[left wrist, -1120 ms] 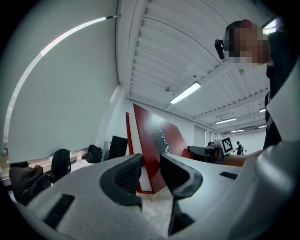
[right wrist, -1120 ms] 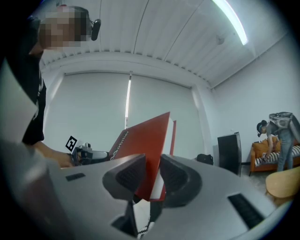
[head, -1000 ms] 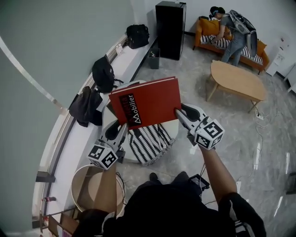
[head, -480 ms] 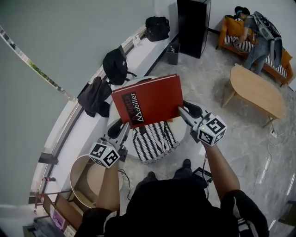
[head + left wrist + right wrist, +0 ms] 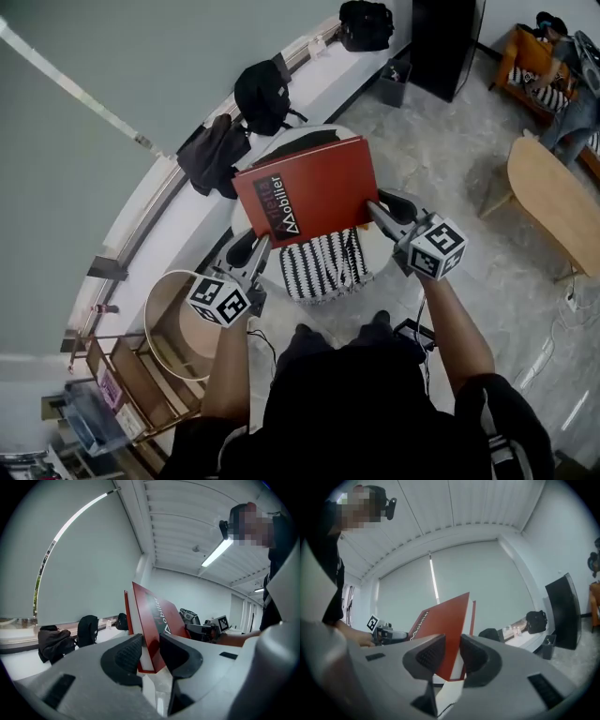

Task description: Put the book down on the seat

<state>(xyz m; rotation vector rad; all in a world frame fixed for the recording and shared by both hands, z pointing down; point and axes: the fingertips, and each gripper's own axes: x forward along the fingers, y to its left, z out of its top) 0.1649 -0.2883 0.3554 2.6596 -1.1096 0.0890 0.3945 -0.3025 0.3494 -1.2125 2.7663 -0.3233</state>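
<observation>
Book: the red book point(image 5: 309, 192), with white lettering on its cover, is held in the air between the two grippers. It is tilted, cover up toward the head view. It hangs over the seat and hides the seat's middle from above.
Left gripper: the left gripper point(image 5: 247, 261) has its jaws closed on the book's near left corner. In the left gripper view one ribbed pad presses on the lettered cover and the other on the back cover.
Right gripper: the right gripper point(image 5: 379, 214) has its jaws closed on the book's near right corner, one pad on each side of the book. Its marker cube faces the head camera.
Seat: the round white seat point(image 5: 379, 251) stands on the pale stone floor point(image 5: 450, 169), directly under the book.
Cushion: a black-and-white striped cushion point(image 5: 323, 265) lies on the near part of the seat, between the two grippers in the head view, below the book's near edge.
Ledge: a white ledge point(image 5: 309, 70) runs along the curved wall. A black backpack point(image 5: 262, 94) and a dark bag point(image 5: 214, 155) rest on it, just behind the seat.
Farther off: a black cabinet point(image 5: 448, 42) and a wooden tabletop point(image 5: 558, 202) stand well apart from the seat.
</observation>
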